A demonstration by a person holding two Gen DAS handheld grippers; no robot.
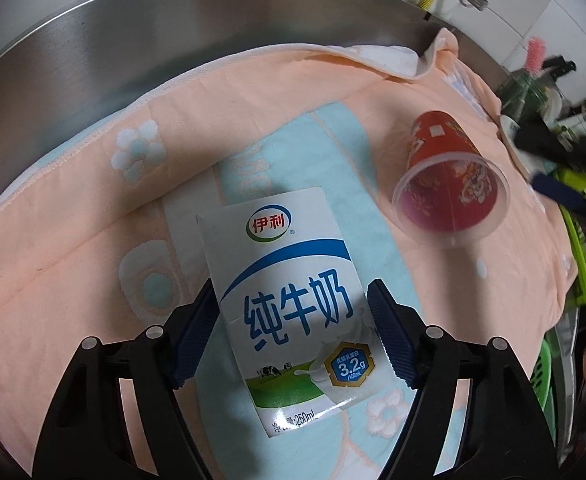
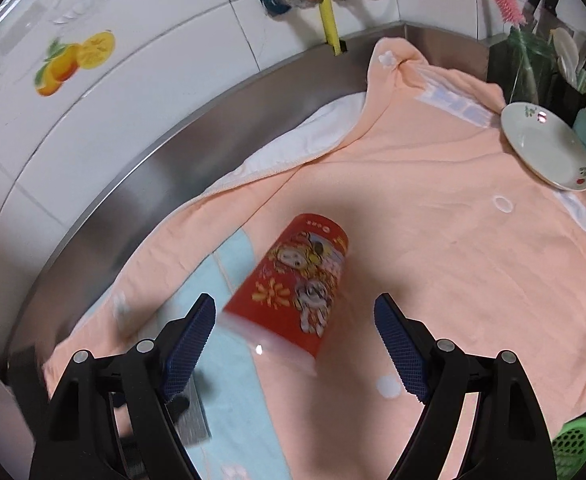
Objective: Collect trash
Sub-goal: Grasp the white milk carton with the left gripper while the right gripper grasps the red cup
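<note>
A milk carton (image 1: 289, 304) lies between the left gripper (image 1: 293, 336)'s spread fingers, its left pad touching; the right gripper (image 2: 295, 344) gapes over a red cup (image 2: 293, 284) lying on the towel (image 2: 433, 248).

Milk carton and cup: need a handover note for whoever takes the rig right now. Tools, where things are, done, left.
Left tool: straddles the milk carton, which lies flat on the towel. The left pad looks to touch its edge and the right pad stands apart, so no grip yet.
Right tool: open, over the red cup, holding nothing. The view is blurred.
The cup lies on its side on the towel, to the right of the carton in the left view. A plate sits at the towel's far right.
Done: nothing collected yet.
Left: close on the carton, grip the cup, bin both. No bin clearly in view.
</note>
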